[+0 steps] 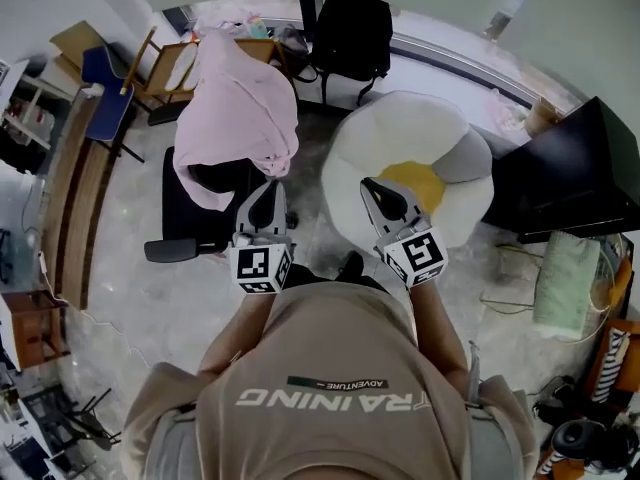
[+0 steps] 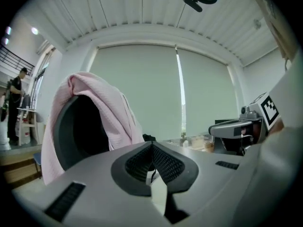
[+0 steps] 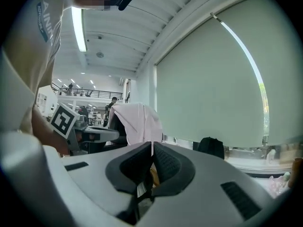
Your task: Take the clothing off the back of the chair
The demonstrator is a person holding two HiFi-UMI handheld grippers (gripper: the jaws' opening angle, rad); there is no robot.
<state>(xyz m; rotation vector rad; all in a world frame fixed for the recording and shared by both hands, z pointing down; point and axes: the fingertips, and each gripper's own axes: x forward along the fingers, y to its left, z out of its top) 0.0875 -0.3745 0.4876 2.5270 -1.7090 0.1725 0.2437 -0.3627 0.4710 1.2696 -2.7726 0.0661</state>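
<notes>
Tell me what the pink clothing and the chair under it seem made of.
Pink clothing: probably soft matte cloth, since it drapes in loose folds. Chair: black, seemingly a hard plastic frame with dull padding; its covering is too dark to tell.

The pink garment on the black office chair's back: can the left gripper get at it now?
Probably yes. The left gripper is close to the pink garment draped over the black office chair, with nothing between them. Its jaws are shut, so they must open first.
</notes>
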